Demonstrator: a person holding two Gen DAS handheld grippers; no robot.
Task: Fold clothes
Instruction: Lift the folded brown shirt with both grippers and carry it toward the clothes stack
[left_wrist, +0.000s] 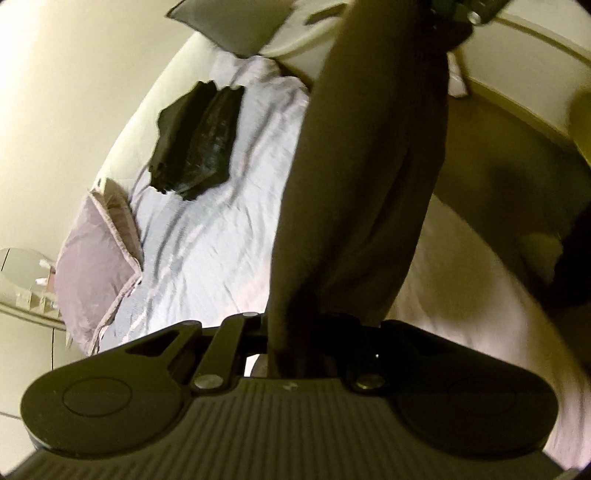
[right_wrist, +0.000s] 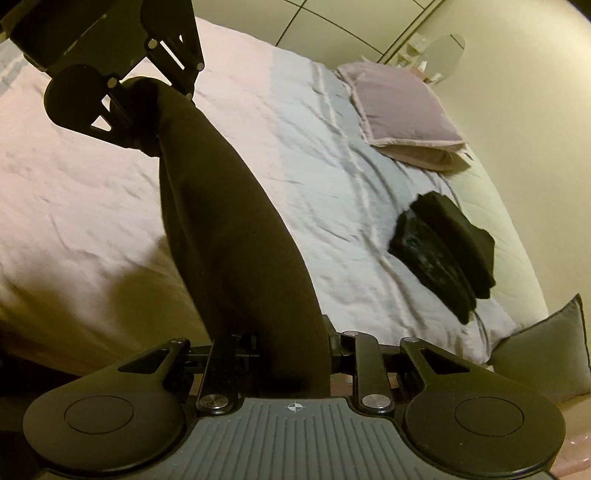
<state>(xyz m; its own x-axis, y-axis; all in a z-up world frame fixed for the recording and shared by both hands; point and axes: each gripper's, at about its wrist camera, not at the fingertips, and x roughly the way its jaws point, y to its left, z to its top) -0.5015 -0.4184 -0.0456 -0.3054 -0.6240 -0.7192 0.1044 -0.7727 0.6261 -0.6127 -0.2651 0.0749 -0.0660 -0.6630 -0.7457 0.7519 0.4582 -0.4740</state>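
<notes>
Left claw (left_wrist: 295, 354) and right claw (right_wrist: 291, 354) are both clamped, raised and angled downward, facing each other.

Right gripper (right_wrist: 291, 354) matte black, two rounded paddle-shaped side plates each with an embossed oval, flat link bars pinned by silver screws, grey ribbed base plate with small white crosshair mark, left gripper (left_wrist: 295, 347) same build, base marking indistinct
</notes>
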